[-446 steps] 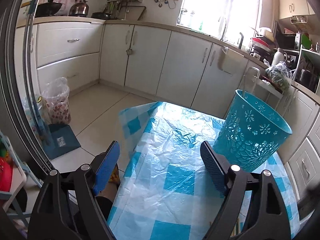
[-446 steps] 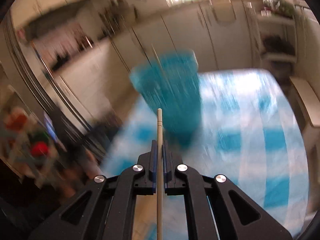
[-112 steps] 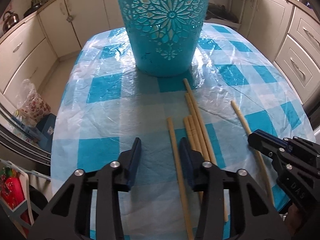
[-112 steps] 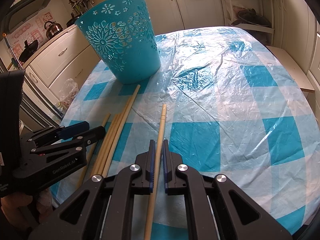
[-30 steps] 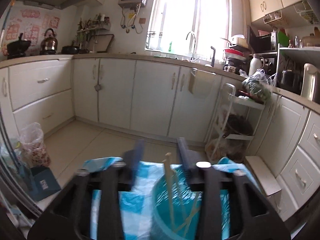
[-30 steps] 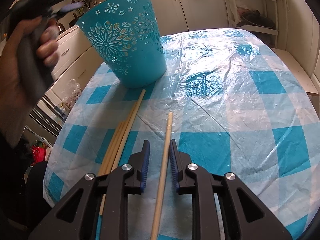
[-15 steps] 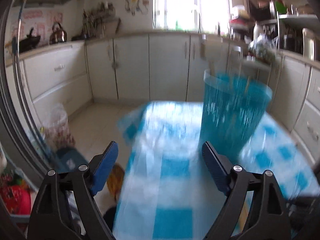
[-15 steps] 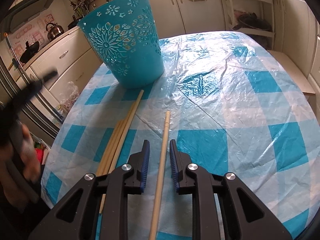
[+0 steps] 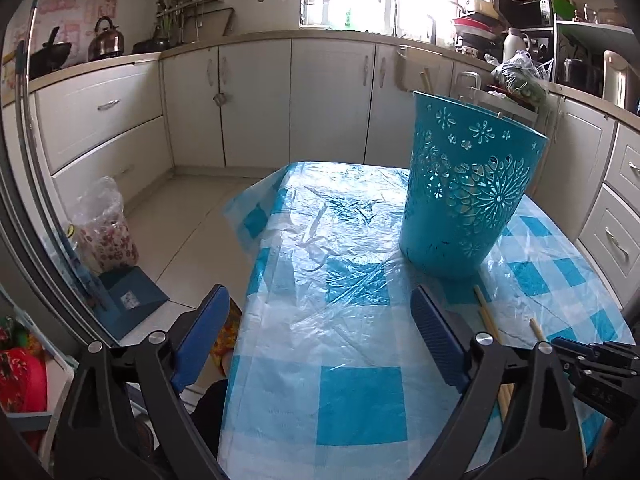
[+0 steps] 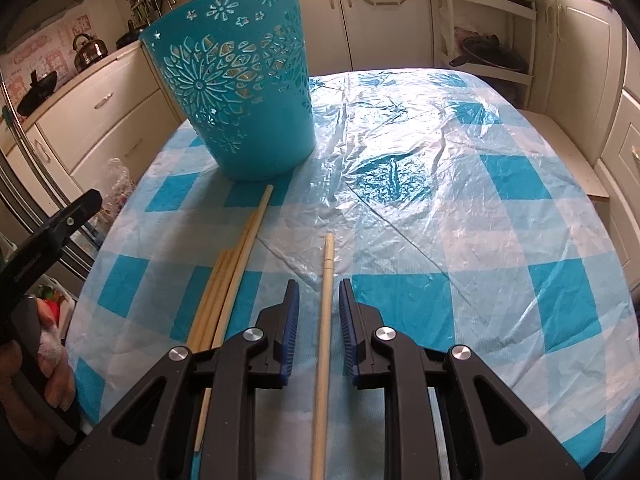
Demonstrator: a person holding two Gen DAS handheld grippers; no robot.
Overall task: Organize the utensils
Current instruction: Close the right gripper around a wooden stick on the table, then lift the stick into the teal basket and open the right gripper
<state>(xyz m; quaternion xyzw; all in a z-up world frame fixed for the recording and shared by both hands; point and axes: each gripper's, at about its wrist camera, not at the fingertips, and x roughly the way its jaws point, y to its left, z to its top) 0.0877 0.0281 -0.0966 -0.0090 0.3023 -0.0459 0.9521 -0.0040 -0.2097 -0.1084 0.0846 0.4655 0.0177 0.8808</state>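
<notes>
- Right gripper (image 10: 319,320): jaws released, straddling lone chopstick (image 10: 325,308) lying on counter (image 10: 520,220).
- Left gripper (image 9: 320,328): jaws wide, gripping nothing.
- Basket (image 10: 240,92) sitting ahead-left of jaws.
- Close centred, lift level.

You have one teal basket (image 10: 244,92) on the table, five chopsticks on the cloth: four bundled (image 10: 228,288), one apart (image 10: 326,300). Two grippers: left (image 9: 316,340), right (image 10: 319,320).
</notes>
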